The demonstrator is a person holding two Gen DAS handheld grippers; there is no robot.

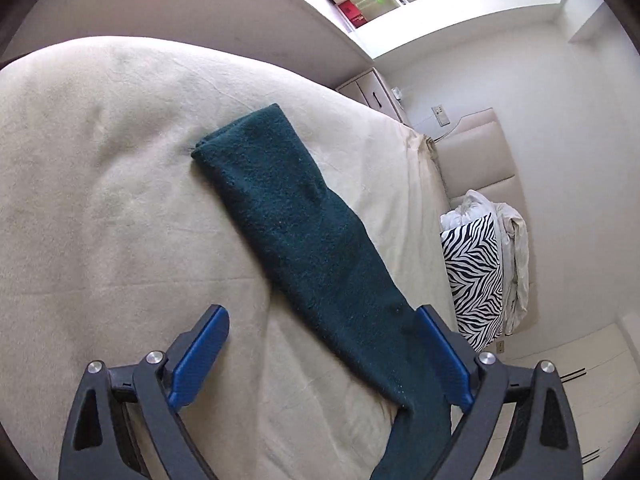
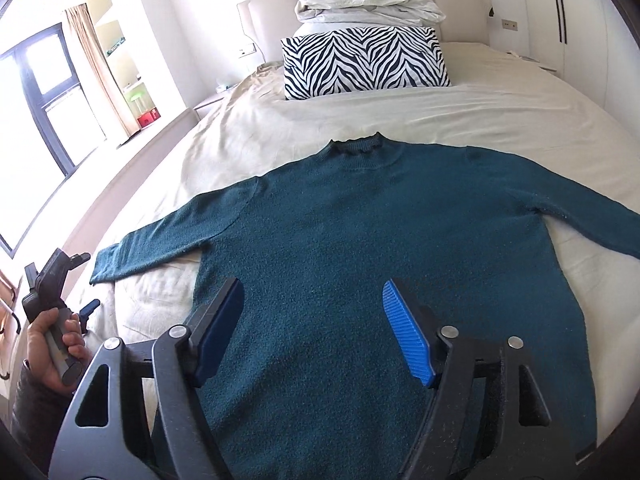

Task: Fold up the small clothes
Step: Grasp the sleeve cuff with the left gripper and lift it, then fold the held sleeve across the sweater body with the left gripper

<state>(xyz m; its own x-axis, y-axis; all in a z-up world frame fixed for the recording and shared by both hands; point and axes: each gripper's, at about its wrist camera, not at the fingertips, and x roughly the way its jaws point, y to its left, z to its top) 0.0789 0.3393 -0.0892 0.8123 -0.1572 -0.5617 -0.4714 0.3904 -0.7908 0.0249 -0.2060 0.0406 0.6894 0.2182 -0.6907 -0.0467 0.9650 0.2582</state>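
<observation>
Sweater lies flat and face up on the bed, both sleeves spread out, so I judge no fold is made yet. My left gripper has its fingers wide around the near sleeve, not pressing it. My right gripper hangs part-open over the hem, holding nothing.

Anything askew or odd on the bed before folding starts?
Nothing stands out. The teal sweater lies flat on the bed, front up, both sleeves spread sideways. The zebra pillow sits squarely at the headboard. No damage or bunching is visible.
</observation>
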